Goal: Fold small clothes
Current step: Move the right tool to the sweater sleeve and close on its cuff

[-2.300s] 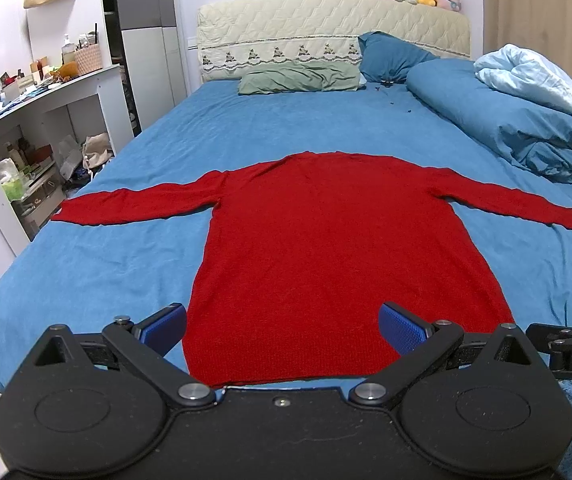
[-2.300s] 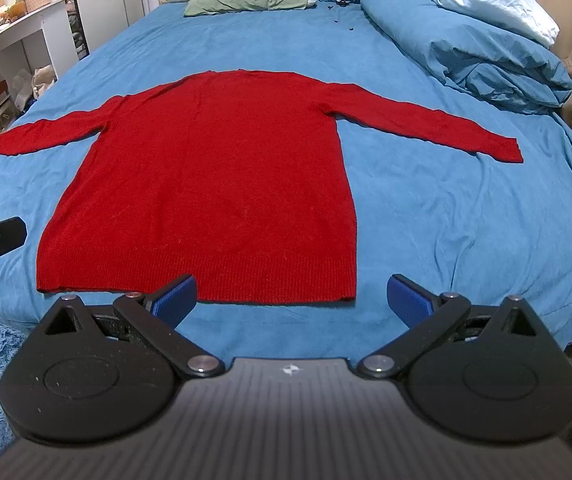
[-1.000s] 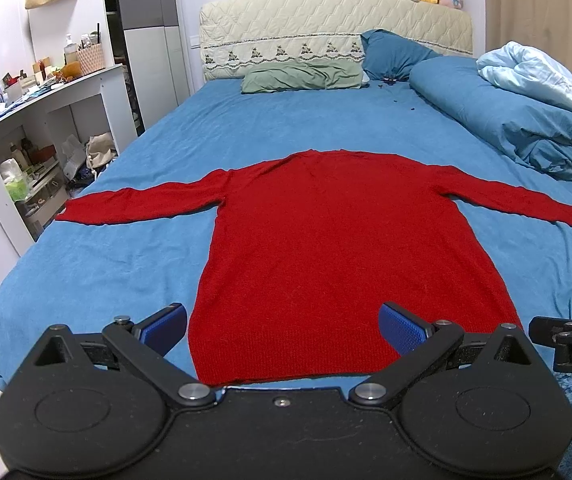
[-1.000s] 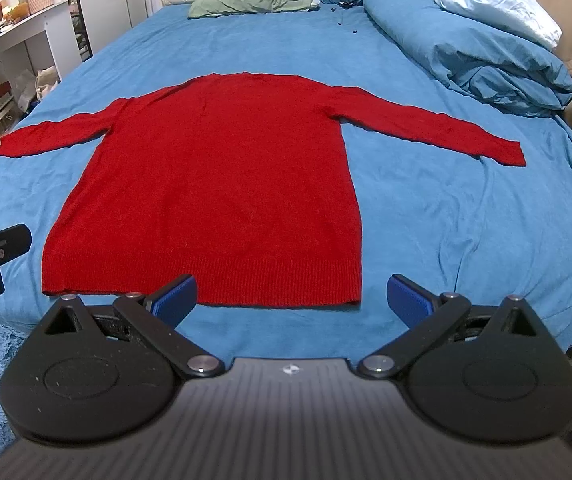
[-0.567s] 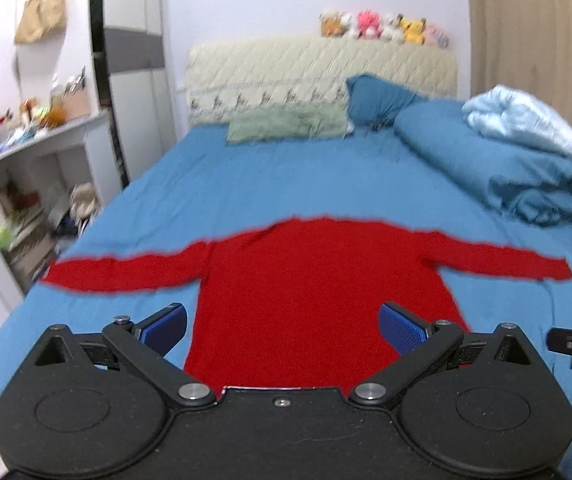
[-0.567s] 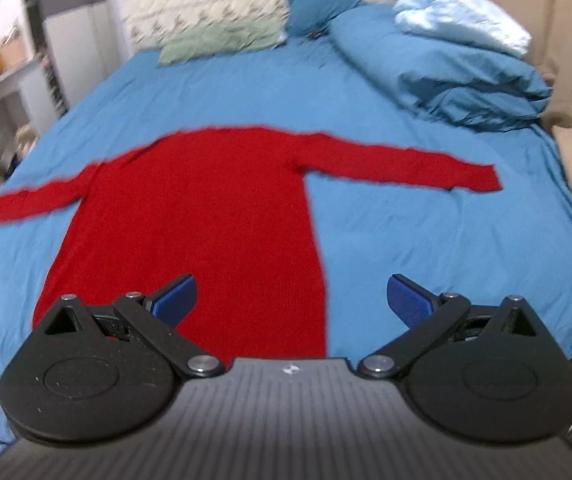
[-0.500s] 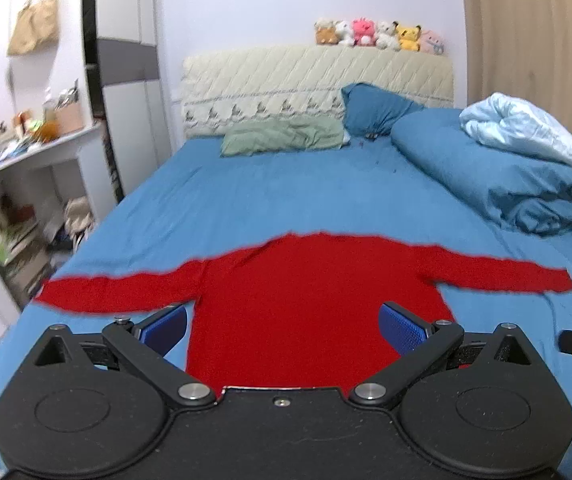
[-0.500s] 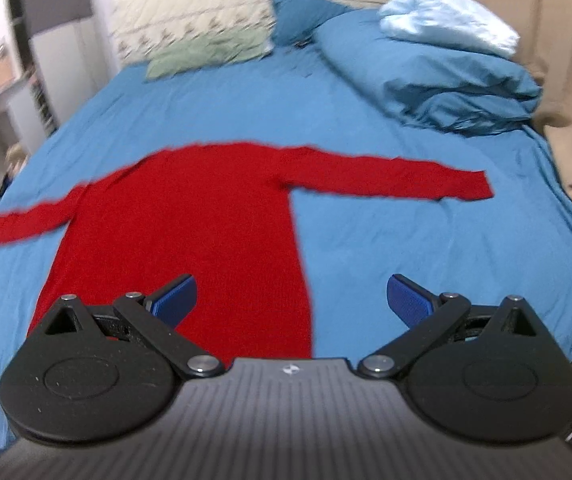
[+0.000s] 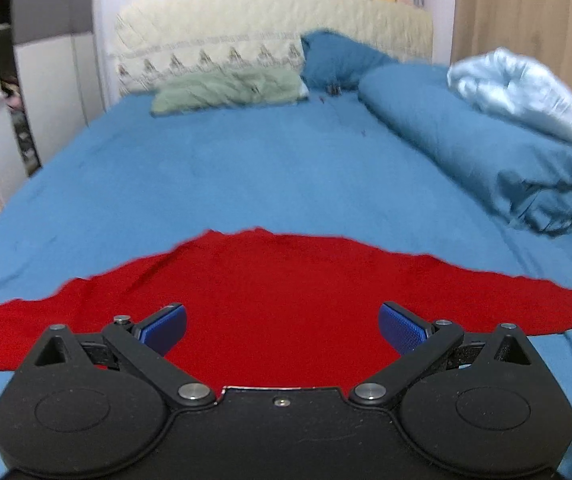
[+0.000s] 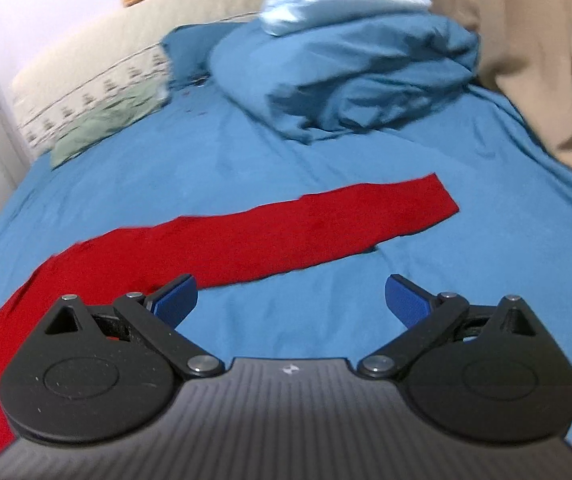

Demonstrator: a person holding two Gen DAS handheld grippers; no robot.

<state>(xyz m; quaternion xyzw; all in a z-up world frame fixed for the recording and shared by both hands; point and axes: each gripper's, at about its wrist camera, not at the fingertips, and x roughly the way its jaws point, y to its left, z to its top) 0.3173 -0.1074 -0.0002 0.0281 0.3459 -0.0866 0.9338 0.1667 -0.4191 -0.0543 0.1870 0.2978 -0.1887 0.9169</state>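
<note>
A red long-sleeved sweater (image 9: 277, 300) lies flat on the blue bed sheet (image 9: 245, 176), sleeves spread to both sides. My left gripper (image 9: 281, 328) is open and empty, above the sweater's upper body. In the right wrist view the sweater's right sleeve (image 10: 286, 228) stretches toward the right, its cuff near the folded duvet. My right gripper (image 10: 292, 296) is open and empty, over bare sheet just in front of that sleeve. The sweater's hem is hidden behind the grippers.
A folded blue duvet (image 9: 486, 160) with a pale blue blanket (image 9: 518, 92) on top lies along the right side. A green pillow (image 9: 225, 88) and a blue pillow (image 9: 338, 60) lie at the headboard. A beige curtain (image 10: 546, 60) hangs at the right.
Both grippers have moved forward over the bed. The left now sits above the sweater's body; the right has swung right toward the right sleeve. Both stay open.
</note>
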